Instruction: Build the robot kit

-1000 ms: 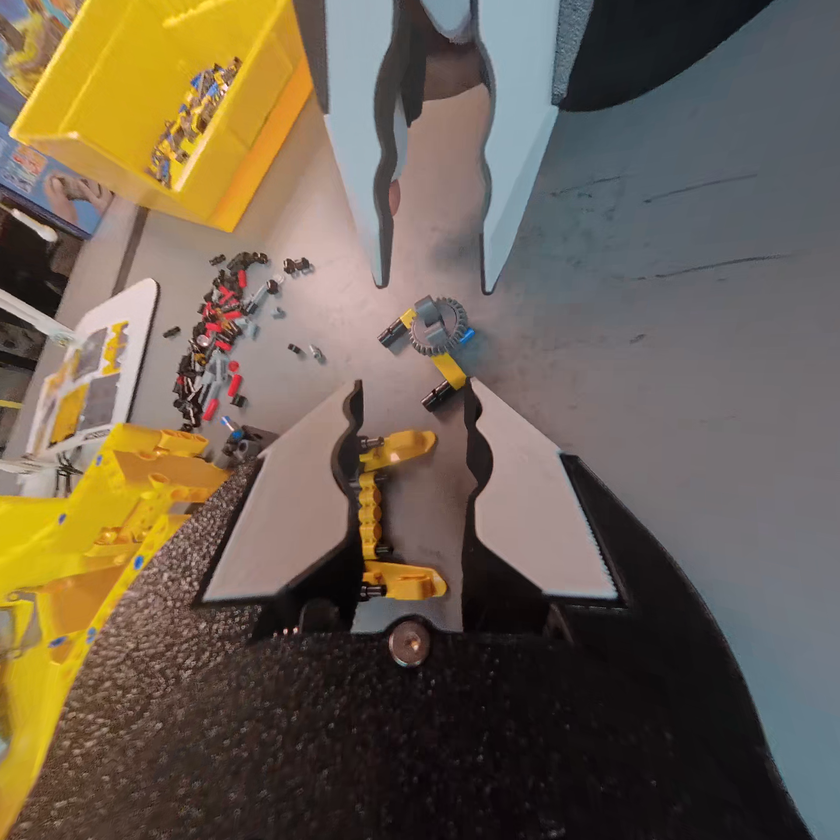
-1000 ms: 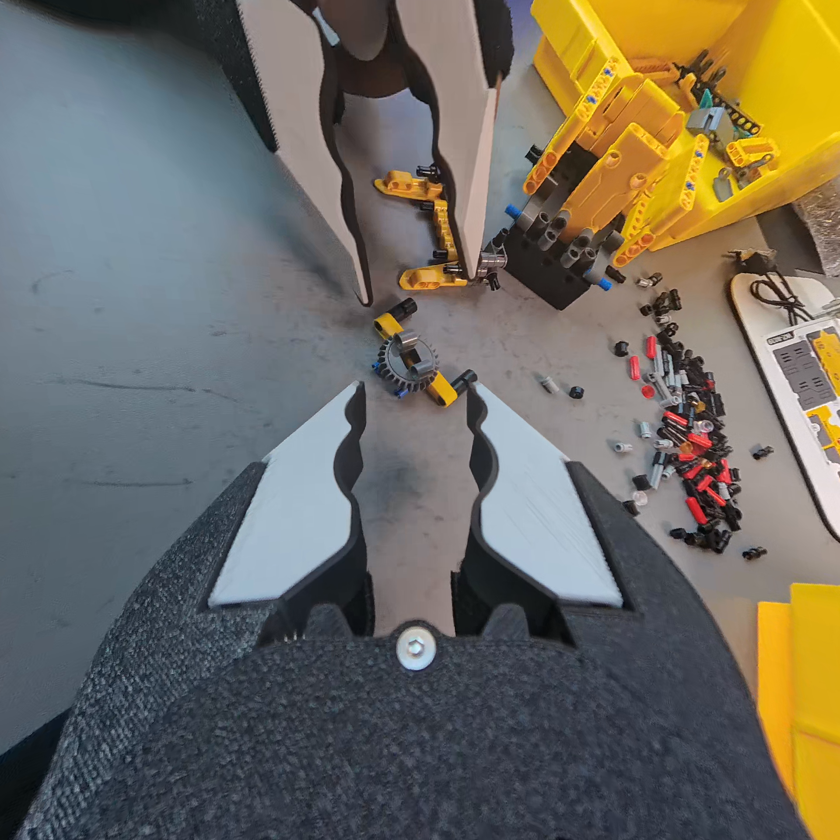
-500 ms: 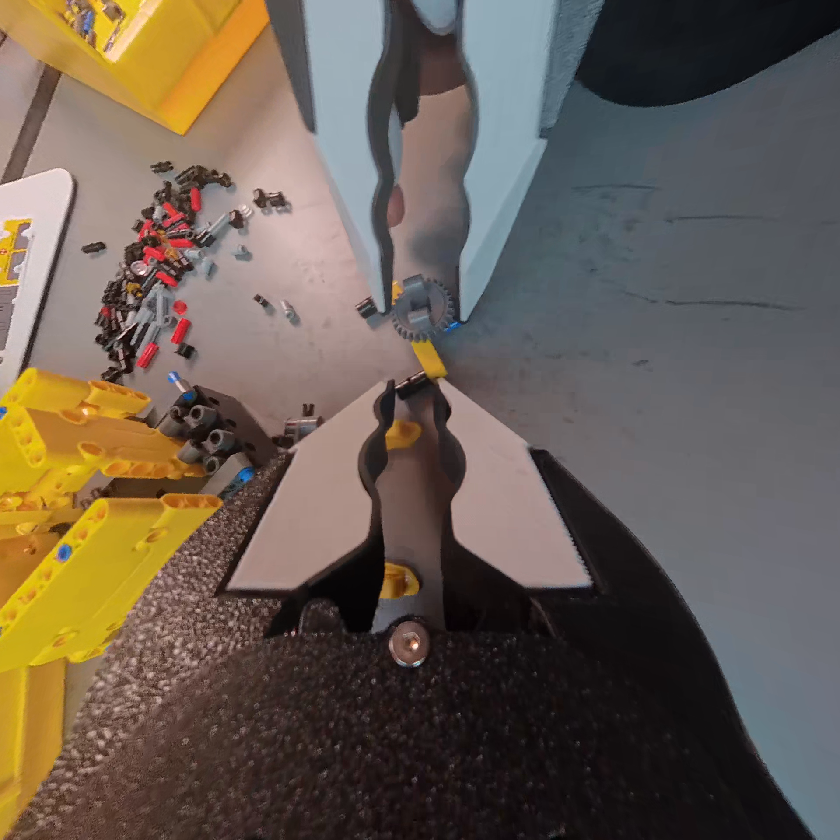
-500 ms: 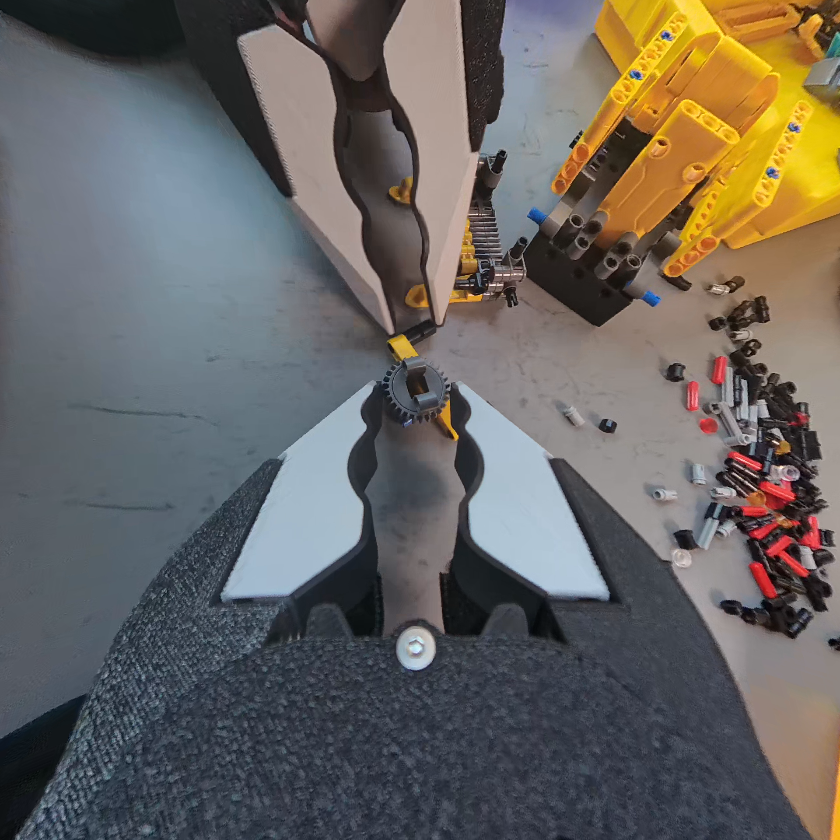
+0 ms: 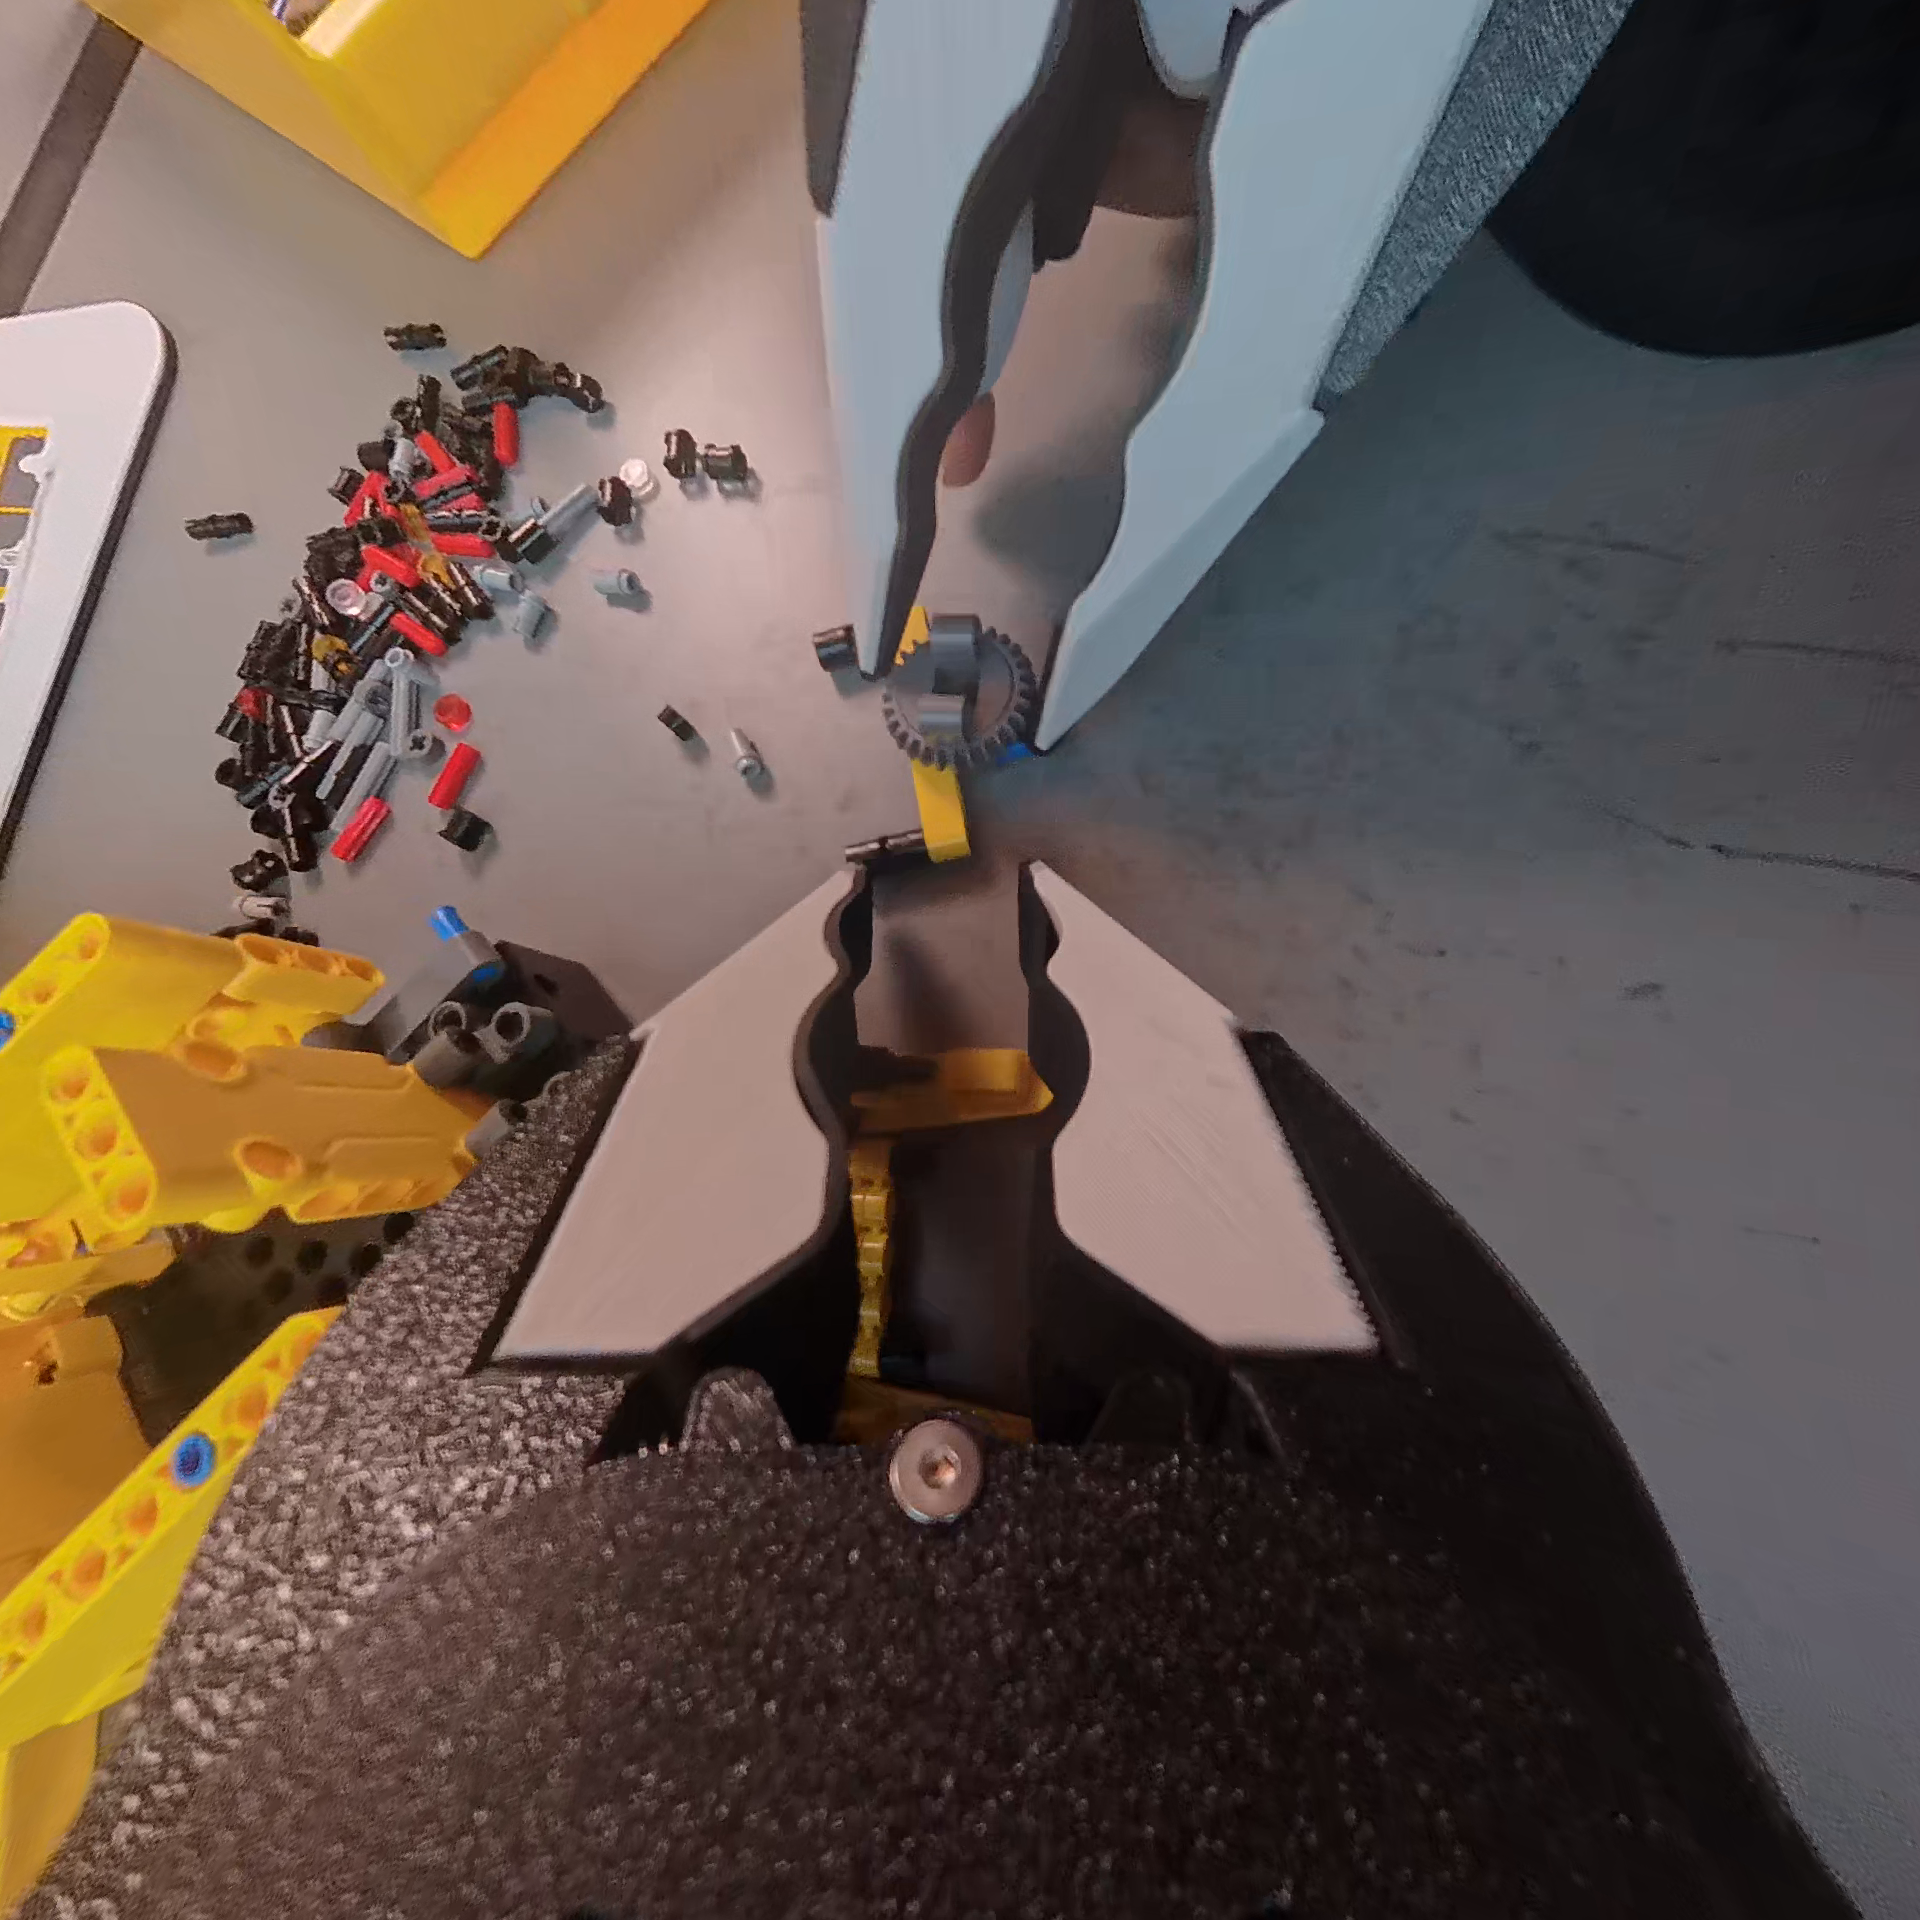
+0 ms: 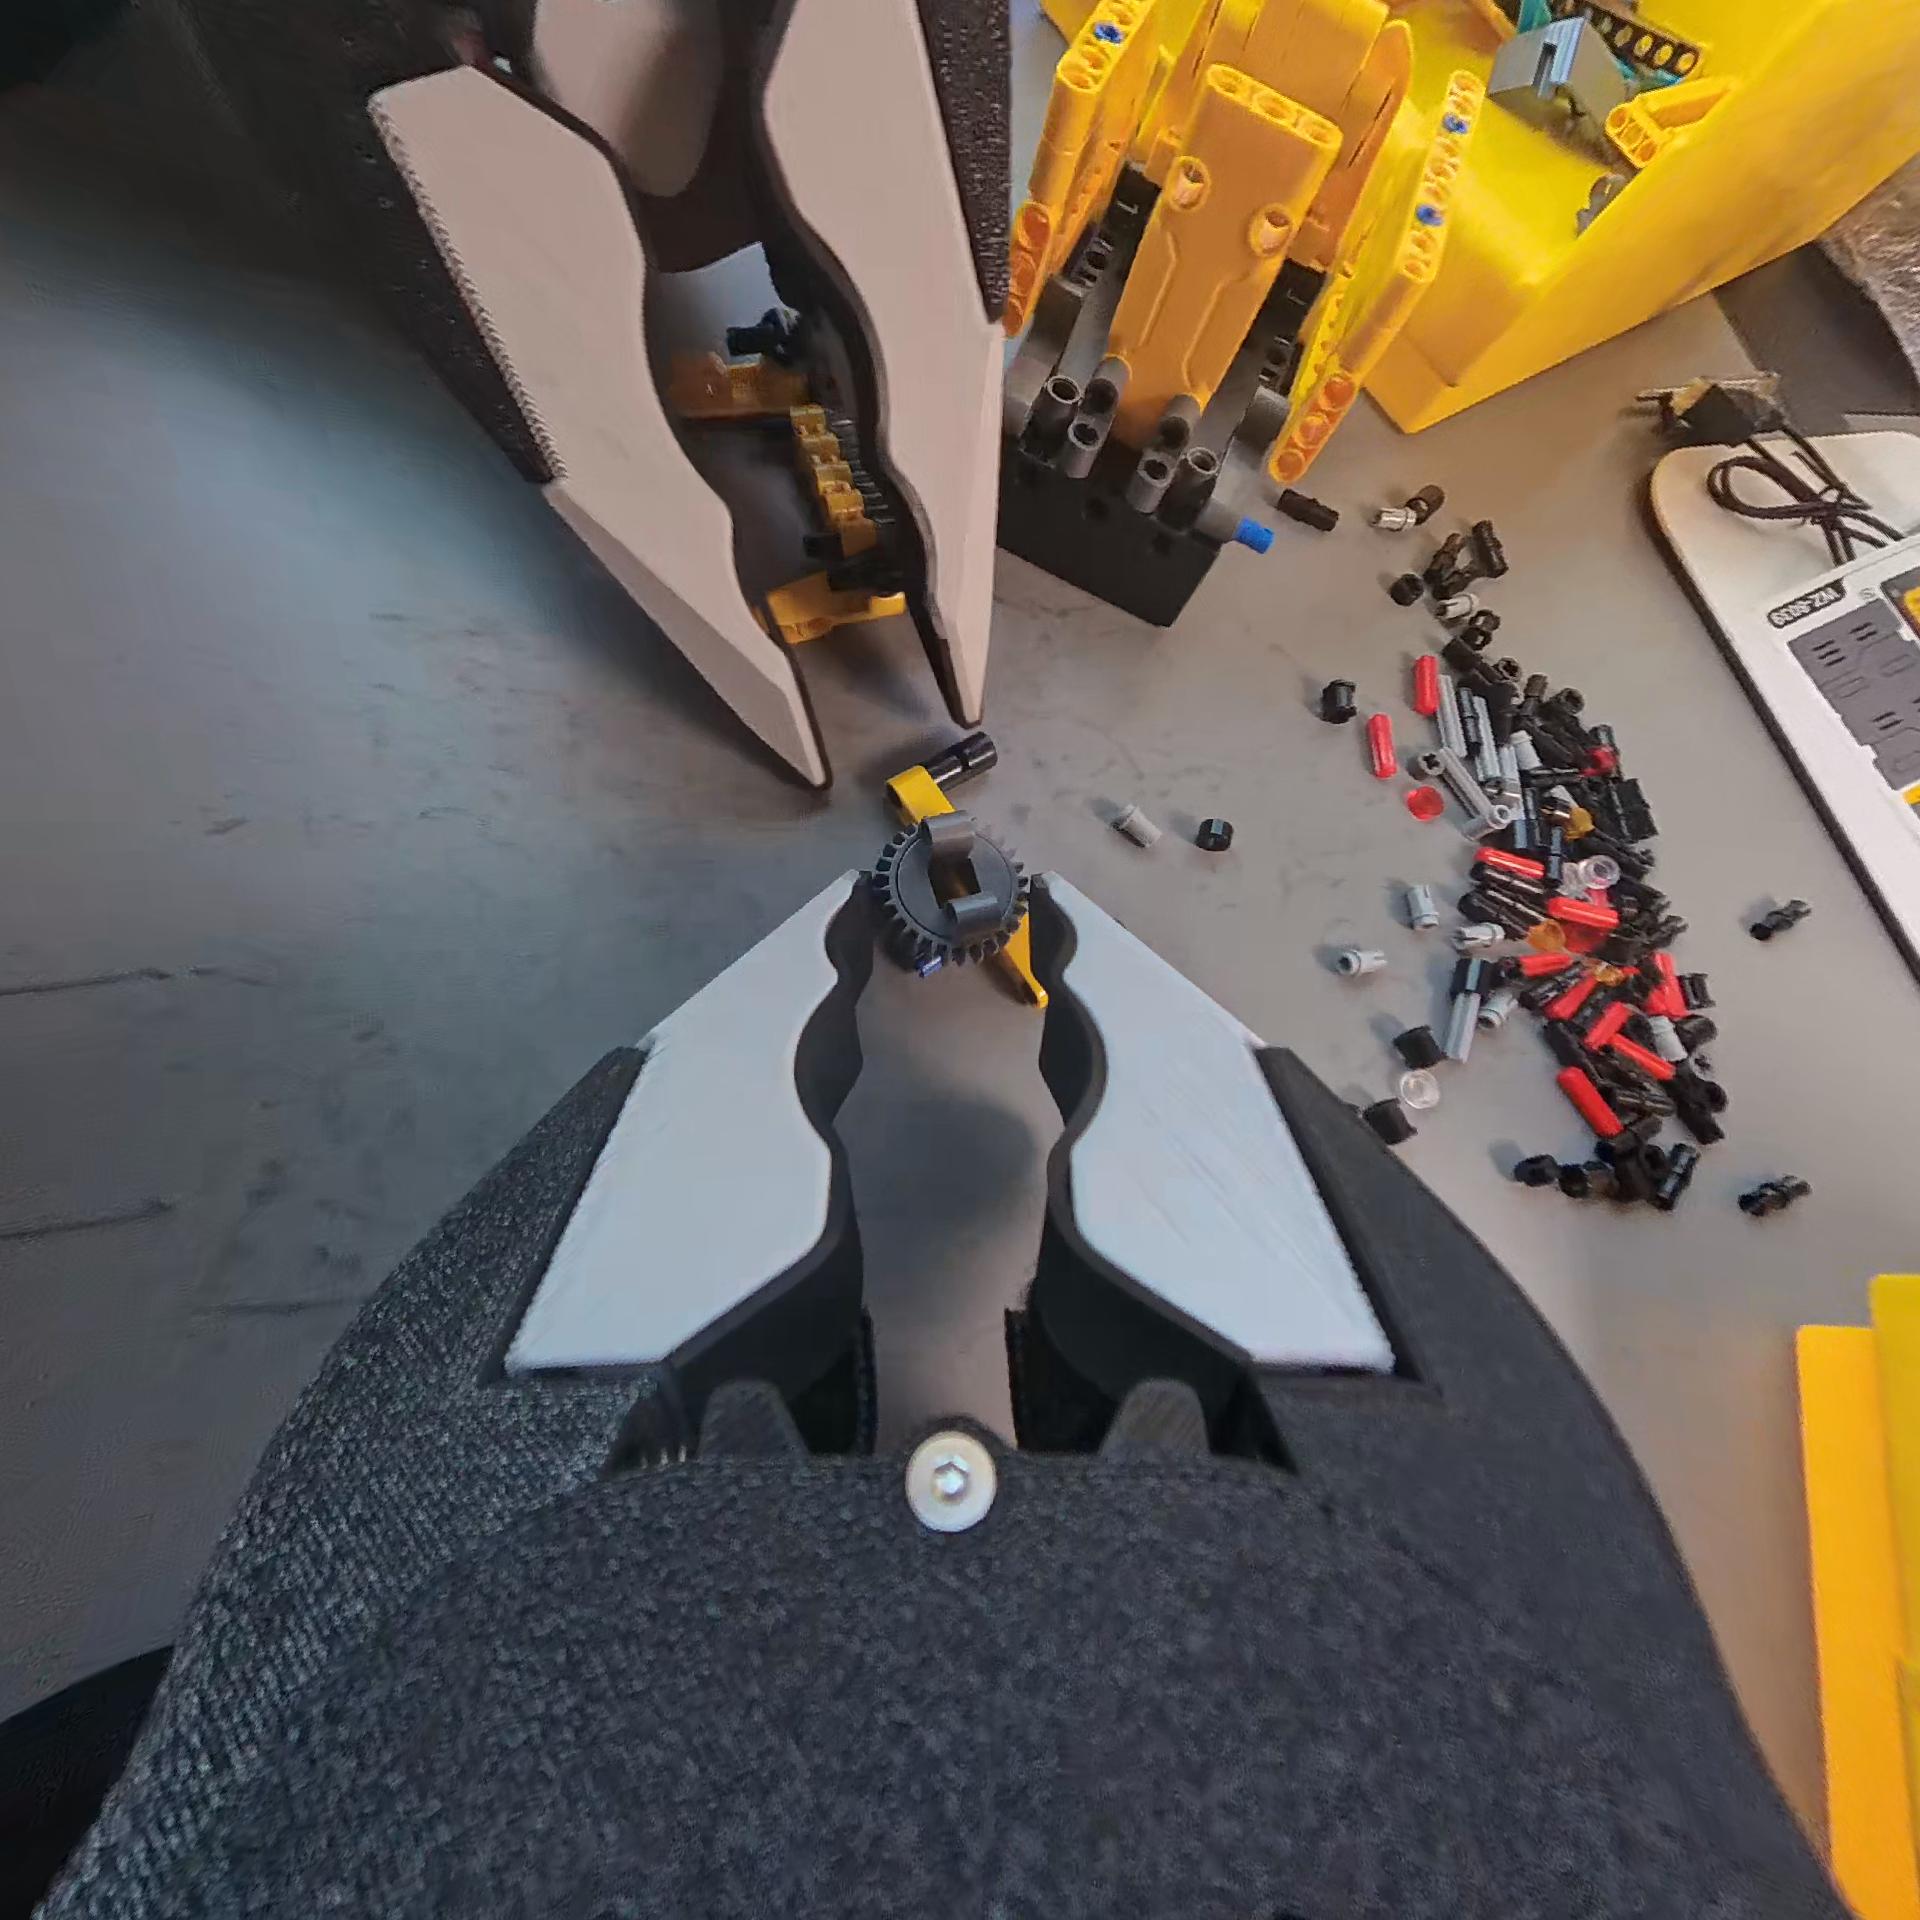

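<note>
Your right gripper [image 6: 951,940] has closed its tips on the dark grey toothed gear with its yellow beam [image 6: 951,904], low on the grey tabletop [image 6: 312,727]. Your left gripper [image 5: 940,904], narrowed, clasps the yellow pinned beam assembly [image 5: 914,1143] deep between its jaws. Loose red, black and grey pins [image 6: 1558,935] lie right.

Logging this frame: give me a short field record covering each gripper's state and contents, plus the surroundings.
left gripper: closed around a yellow beam assembly with black pins, held between its fingers
right gripper: fingertips clamped on the dark gear assembly, which has a yellow arm and black pin
surface: grey table
loose parts: pile of small pins, red, black and grey, right of the right gripper
large build: yellow model on a black base
other: yellow bin; instruction sheet
</note>
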A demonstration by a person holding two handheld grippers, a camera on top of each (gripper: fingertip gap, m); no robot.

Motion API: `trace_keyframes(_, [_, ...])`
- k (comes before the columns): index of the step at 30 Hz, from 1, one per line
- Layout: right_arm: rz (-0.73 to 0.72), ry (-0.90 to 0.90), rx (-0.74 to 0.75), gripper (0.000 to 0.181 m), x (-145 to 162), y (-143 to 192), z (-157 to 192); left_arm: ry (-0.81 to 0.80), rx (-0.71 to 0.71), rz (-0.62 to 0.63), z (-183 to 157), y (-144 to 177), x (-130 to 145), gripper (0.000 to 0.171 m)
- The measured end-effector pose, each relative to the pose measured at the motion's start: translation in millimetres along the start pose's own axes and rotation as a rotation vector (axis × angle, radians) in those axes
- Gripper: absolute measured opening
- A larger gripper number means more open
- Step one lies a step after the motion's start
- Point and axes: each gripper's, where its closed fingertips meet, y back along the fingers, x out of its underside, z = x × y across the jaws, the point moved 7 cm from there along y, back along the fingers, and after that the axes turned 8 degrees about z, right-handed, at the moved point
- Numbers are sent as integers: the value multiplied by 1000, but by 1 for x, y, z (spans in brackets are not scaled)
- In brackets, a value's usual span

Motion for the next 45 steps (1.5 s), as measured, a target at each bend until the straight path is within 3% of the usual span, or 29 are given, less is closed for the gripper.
trace_keyframes(7, [-29,29,-34,28,-4,-2,9,-81,-18,-28,-1,1,4,24])
trace_keyframes(15, [-95,82,-33,28,-11,6,18,-68,-43,-21,-4,4,7,23])
trace_keyframes(17, [-106,98,-58,26,-12,6,20,-64,-18,-16,-6,5,8,13])
trace_keyframes(22, [-116,135,-60,24,-9,5,21,-40,-48,-2,-8,5,8,12])
trace_keyframes(30, [-106,61,-170,23,-9,4,15,-9,-17,-7,-7,5,8,11])
trace_keyframes(38, [-49,154,-42,26,-1,3,25,-50,-63,11,-12,5,7,8])
trace_keyframes(45, [-165,74,-78,33,-1,20,15,-6,-6,-2,-8,6,9,10])
